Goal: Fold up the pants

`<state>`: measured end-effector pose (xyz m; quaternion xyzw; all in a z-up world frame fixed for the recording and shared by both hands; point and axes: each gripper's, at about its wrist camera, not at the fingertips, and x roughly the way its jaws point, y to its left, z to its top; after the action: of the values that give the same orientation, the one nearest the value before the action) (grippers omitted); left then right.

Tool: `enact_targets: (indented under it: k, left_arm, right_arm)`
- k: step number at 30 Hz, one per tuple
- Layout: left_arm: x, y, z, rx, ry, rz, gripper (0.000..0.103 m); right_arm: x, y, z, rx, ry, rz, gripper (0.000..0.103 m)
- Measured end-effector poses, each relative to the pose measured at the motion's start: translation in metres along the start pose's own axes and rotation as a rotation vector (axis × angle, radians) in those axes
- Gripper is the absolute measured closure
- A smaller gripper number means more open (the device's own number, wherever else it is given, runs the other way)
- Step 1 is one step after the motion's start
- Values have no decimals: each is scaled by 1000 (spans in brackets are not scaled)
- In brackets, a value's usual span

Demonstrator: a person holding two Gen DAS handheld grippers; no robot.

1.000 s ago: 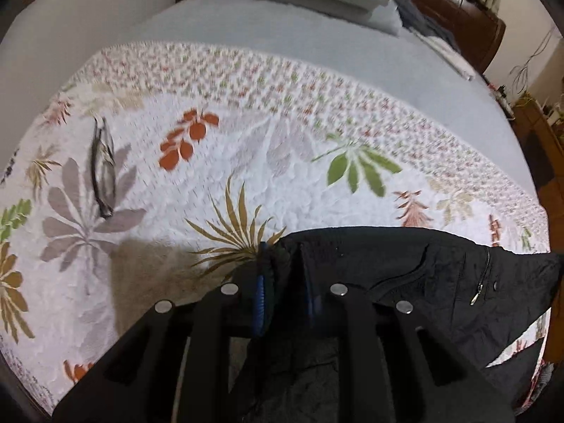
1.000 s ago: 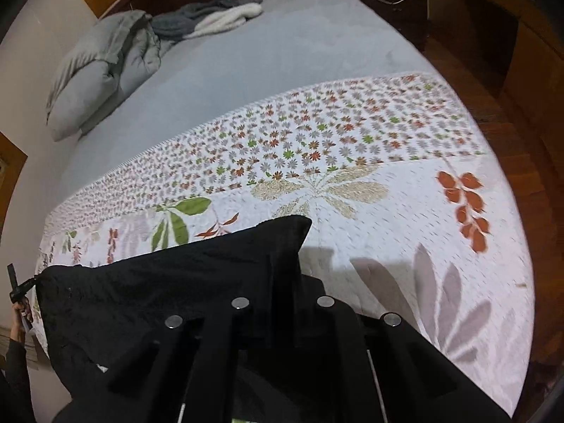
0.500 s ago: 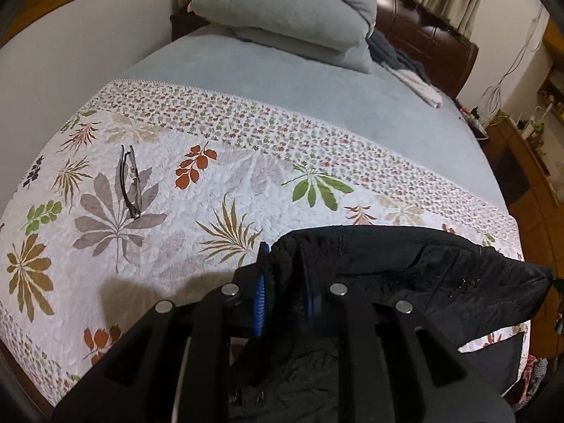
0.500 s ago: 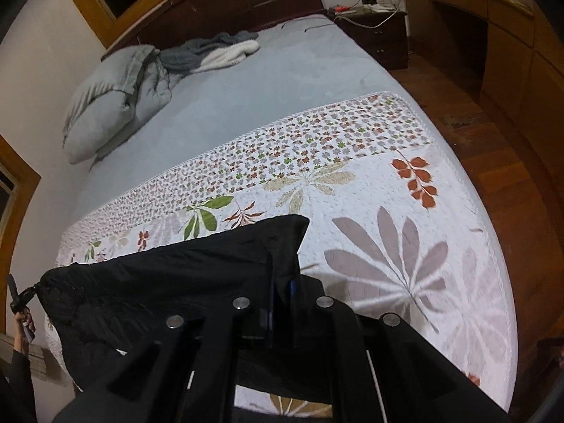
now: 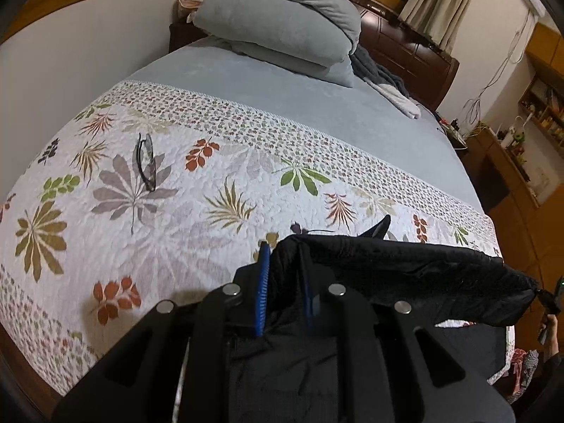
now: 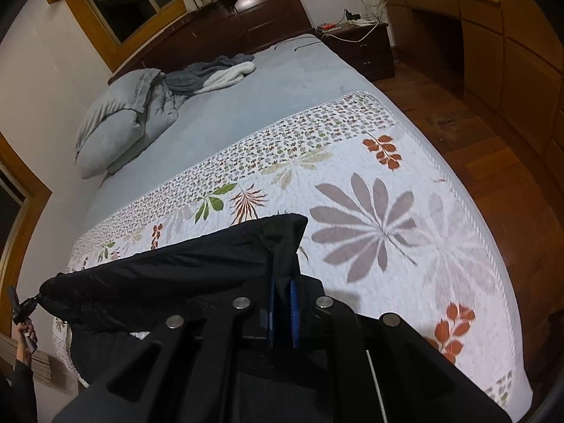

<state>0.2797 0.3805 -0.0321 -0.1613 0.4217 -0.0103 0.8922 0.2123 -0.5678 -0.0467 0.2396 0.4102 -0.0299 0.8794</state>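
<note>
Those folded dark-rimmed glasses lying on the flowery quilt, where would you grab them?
Pinch the thin dark-rimmed glasses across their narrow folded frame at mid-length, coming straight down from above: they lie flat and slim on the floral quilt, leaving no side gap.

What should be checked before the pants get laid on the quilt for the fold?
1. Left gripper shut on pants: ok.
2. Right gripper shut on pants: ok.
3. Edge between the grippers stretched, no big sag: ok.
4. Legs hanging free below: cannot tell, hidden by the grippers.
5. Glasses on the quilt, left of the pants: not ok if the pants land there.
</note>
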Motion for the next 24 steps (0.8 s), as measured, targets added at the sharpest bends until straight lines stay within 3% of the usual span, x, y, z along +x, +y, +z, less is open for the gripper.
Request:
enact_targets:
  k: [12, 24]
  left_arm:
    - [-28, 18, -48, -12, -5, -17, 89]
    - [-39, 55, -124, -57, 14, -54, 89]
  right_arm:
    - [-36, -1, -48, -13, -46, -4, 96]
    - [-69, -7, -116, 26, -123, 35, 96]
